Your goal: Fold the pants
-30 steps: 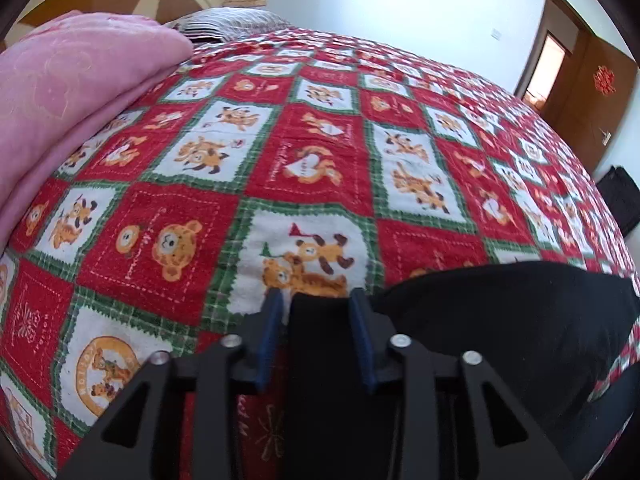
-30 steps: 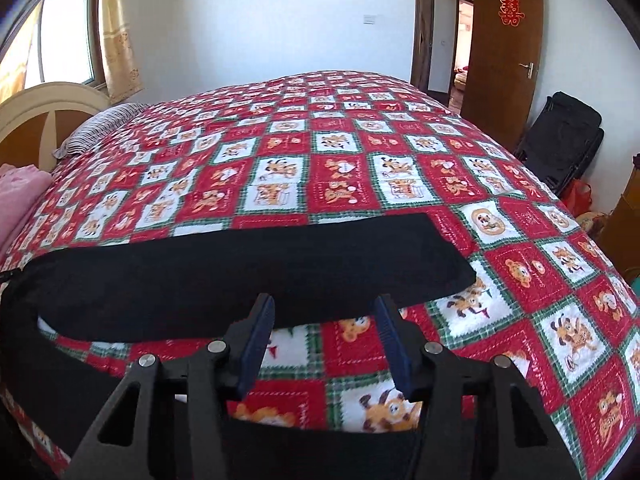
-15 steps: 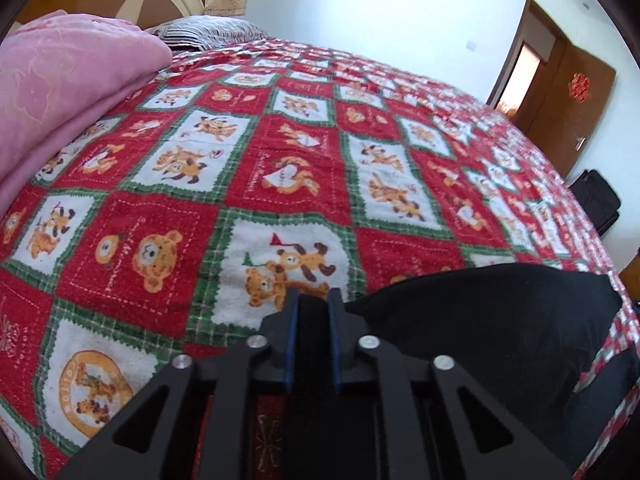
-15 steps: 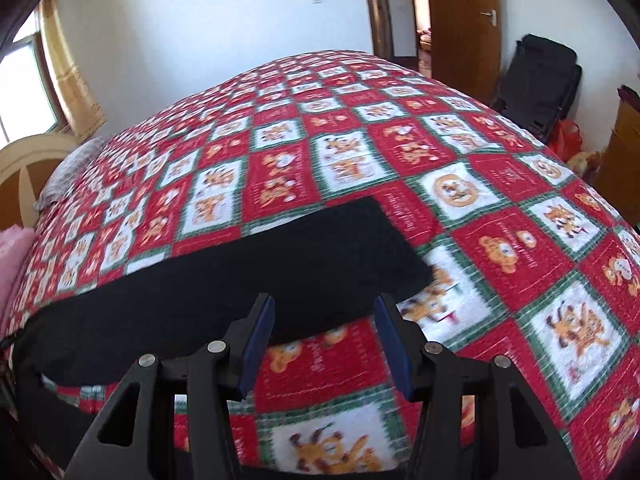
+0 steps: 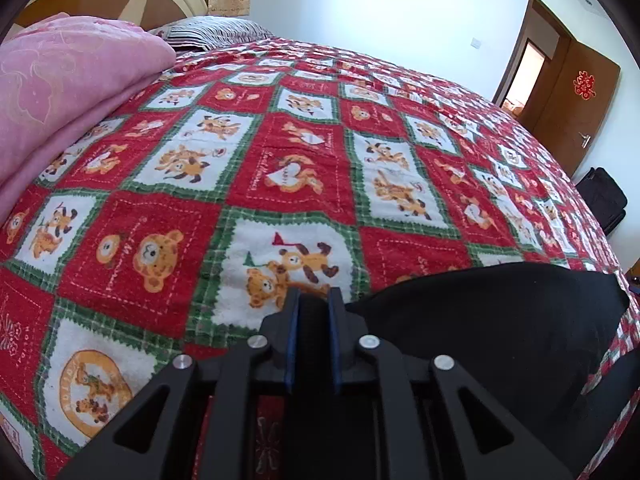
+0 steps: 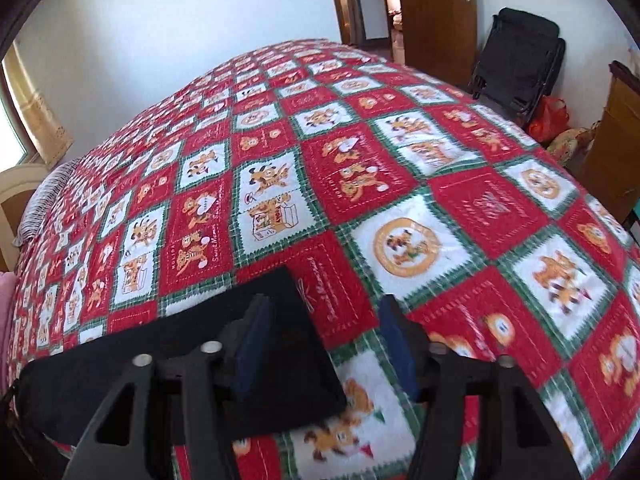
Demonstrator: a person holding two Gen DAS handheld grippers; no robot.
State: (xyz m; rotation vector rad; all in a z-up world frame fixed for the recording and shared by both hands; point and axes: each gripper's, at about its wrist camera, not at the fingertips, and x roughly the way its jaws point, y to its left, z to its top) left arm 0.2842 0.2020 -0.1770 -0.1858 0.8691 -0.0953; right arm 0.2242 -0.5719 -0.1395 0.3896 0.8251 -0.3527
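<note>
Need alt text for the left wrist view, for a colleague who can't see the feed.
The left tongs are shut on a fold of the black pants, which spread away to the right over a red, white and green teddy-bear quilt. A pink blanket lies at the upper left.

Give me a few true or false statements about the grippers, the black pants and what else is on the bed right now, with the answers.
1. The left gripper is shut on the black pants. True.
2. The right gripper is shut on the pants. False: its jaws stand apart, open over the end of the pants.
3. The pants lie on a plain blue sheet. False: they lie on a red, white and green bear-print quilt.
4. A pink blanket lies on the bed in the left wrist view. True.
5. The door behind the bed is white. False: it is brown wood.
</note>
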